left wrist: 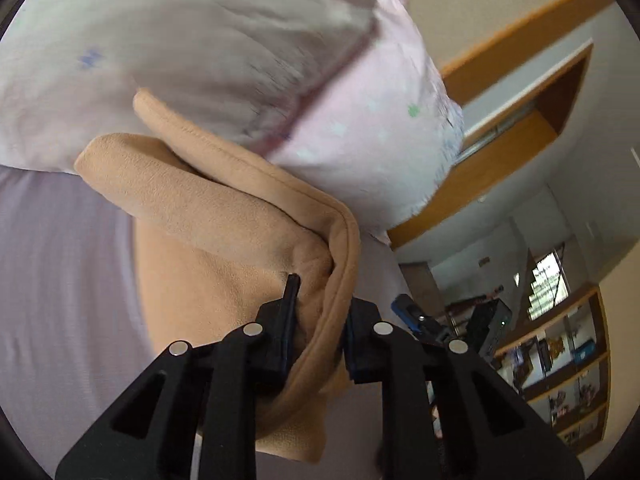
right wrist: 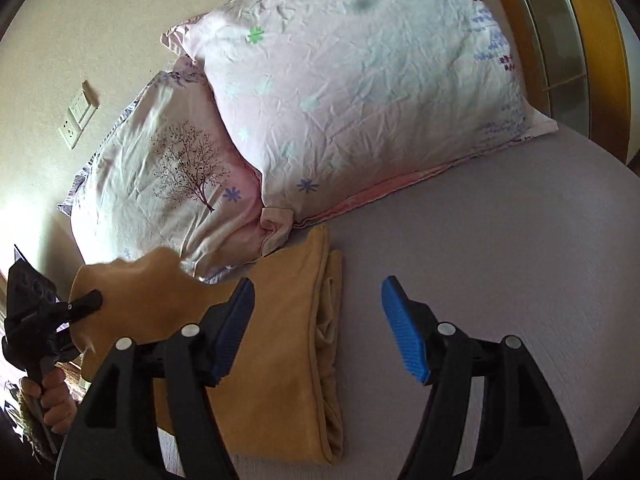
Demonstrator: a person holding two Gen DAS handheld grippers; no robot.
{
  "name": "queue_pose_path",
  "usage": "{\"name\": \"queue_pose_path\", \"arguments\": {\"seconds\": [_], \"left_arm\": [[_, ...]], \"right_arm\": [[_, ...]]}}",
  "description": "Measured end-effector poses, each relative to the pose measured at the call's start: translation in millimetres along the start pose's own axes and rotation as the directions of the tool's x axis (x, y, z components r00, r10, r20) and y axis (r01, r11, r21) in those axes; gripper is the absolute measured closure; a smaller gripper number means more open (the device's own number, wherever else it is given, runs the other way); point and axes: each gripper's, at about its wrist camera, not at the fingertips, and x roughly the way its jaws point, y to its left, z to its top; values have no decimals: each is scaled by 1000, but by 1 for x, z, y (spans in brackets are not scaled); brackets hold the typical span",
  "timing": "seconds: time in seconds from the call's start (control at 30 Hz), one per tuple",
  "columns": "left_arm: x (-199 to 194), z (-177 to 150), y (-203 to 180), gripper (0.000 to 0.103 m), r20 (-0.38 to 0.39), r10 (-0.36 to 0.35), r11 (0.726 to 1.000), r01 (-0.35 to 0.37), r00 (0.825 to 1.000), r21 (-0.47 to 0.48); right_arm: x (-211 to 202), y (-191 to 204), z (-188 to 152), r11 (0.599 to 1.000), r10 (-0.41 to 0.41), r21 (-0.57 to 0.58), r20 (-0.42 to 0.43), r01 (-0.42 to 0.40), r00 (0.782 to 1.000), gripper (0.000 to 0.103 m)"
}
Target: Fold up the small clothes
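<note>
A tan garment [right wrist: 280, 344] lies partly folded on the lilac bed sheet [right wrist: 500, 240], just in front of the pillows. My left gripper [left wrist: 318, 332] is shut on the tan garment's [left wrist: 224, 220] folded edge and lifts one side of it off the bed; it also shows at the left of the right wrist view [right wrist: 86, 304], pinching a raised flap. My right gripper [right wrist: 318, 328] is open and empty, hovering over the garment's right edge, with its blue pads [right wrist: 404, 328] apart.
Two floral pink pillows [right wrist: 360, 92] [right wrist: 168, 176] lie against the wall behind the garment. A wooden headboard [right wrist: 600, 60] stands at the right. A wall socket [right wrist: 78, 116] is at the left. Shelves [left wrist: 560, 368] show in the room beyond.
</note>
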Motion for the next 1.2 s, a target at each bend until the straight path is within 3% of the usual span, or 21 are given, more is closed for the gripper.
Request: {"name": "queue_pose_path", "arguments": {"seconds": [0.07, 0.13, 0.2, 0.23, 0.3, 0.33, 0.37, 0.4, 0.47, 0.57, 0.6, 0.7, 0.83, 0.87, 0.93, 1.0, 1.1, 1.13, 1.2], "left_arm": [[64, -14, -25, 83, -98, -12, 999, 17, 995, 44], [114, -30, -35, 81, -222, -20, 999, 27, 975, 29], [129, -38, -34, 81, -305, -162, 987, 151, 939, -58], [122, -38, -36, 81, -296, -206, 979, 194, 933, -68], [90, -30, -39, 57, -215, -180, 983, 185, 960, 3], [69, -25, -37, 27, -145, -134, 989, 142, 980, 45], [49, -21, -32, 16, -73, -77, 994, 82, 994, 74], [31, -17, -26, 16, -17, -9, 996, 11, 1000, 93], [16, -12, -7, 16, 5, 101, 992, -101, 995, 80], [10, -19, 26, 16, -52, 192, 981, -192, 980, 7], [11, -24, 34, 17, -74, 209, 978, -210, 975, 1], [17, -39, 50, 17, -127, 193, 981, -194, 973, 0], [30, -49, 50, 17, -173, 155, 988, -157, 973, 4], [27, -53, 51, 17, -186, 147, 989, -148, 971, 8], [31, -61, 49, 17, -212, 154, 988, -152, 965, 25], [36, -69, 48, 17, -242, 163, 987, -158, 957, 39], [35, -76, 49, 18, -250, 177, 984, -165, 952, 68], [35, -75, 50, 18, -253, 170, 985, -159, 952, 65], [35, -74, 53, 18, -257, 152, 988, -146, 954, 43]], "right_arm": [[-3, -9, -5, 1000, -15, 25, -13, 15, 1000, 37], [-1, -21, -8, 998, -20, 64, -49, 23, 999, 37], [-1, -30, -9, 995, -10, 93, -83, 18, 996, 37], [-3, -33, -9, 995, 1, 97, -92, 8, 996, 37], [-7, -36, -8, 995, 34, 97, -104, -24, 994, 37], [-7, -36, -9, 994, 57, 102, -113, -46, 992, 37], [-5, -35, -8, 991, 87, 108, -129, -74, 988, 37], [-2, -34, -8, 987, 121, 119, -147, -104, 982, 36], [9, -30, -9, 979, 170, 148, -190, -143, 967, 32], [26, -24, -16, 972, 194, 181, -267, -149, 944, 32], [25, -21, -18, 974, 187, 176, -258, -144, 948, 33], [7, -2, -20, 985, 170, 77, -207, -157, 964, 42], [5, 16, -31, 991, 133, 12, -282, -135, 950, 43], [9, 18, -36, 991, 131, 5, -311, -137, 941, 54], [14, 19, -46, 986, 156, -5, -331, -167, 931, 98], [11, 0, -47, 995, 102, 30, -284, -97, 954, 98], [15, -27, -51, 986, 139, 130, -299, -104, 944, 97], [14, -29, -47, 979, 173, 156, -286, -133, 942, 92], [12, -28, -31, 977, 168, 171, -230, -130, 958, 66]]}}
